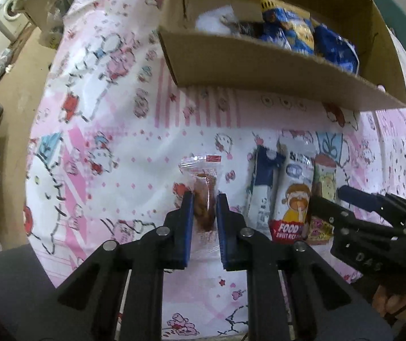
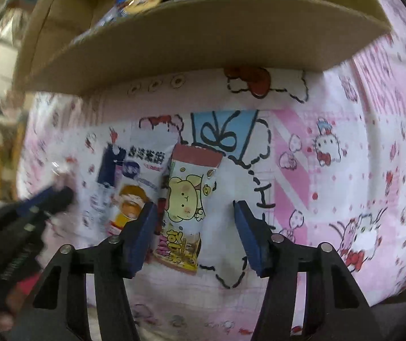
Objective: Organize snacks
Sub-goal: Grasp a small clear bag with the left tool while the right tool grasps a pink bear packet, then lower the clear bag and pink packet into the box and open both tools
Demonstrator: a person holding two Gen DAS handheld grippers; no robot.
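A clear-wrapped brown snack [image 1: 204,193] lies on the pink cartoon cloth between the fingers of my left gripper [image 1: 205,199], whose pads press its sides. To its right lie three packets side by side: a navy-and-white one [image 1: 262,187], a white one with a cartoon child [image 1: 294,196], and a yellow-bear one [image 2: 187,204]. My right gripper [image 2: 194,207] is open low over the yellow-bear packet, its left finger [image 2: 143,233] at the packet's left edge. It also shows in the left wrist view [image 1: 345,199].
An open cardboard box [image 1: 259,65] stands behind the packets and holds blue snack bags [image 1: 302,34]. It also shows in the right wrist view [image 2: 203,34]. Clutter and a floor lie beyond the cloth's left edge.
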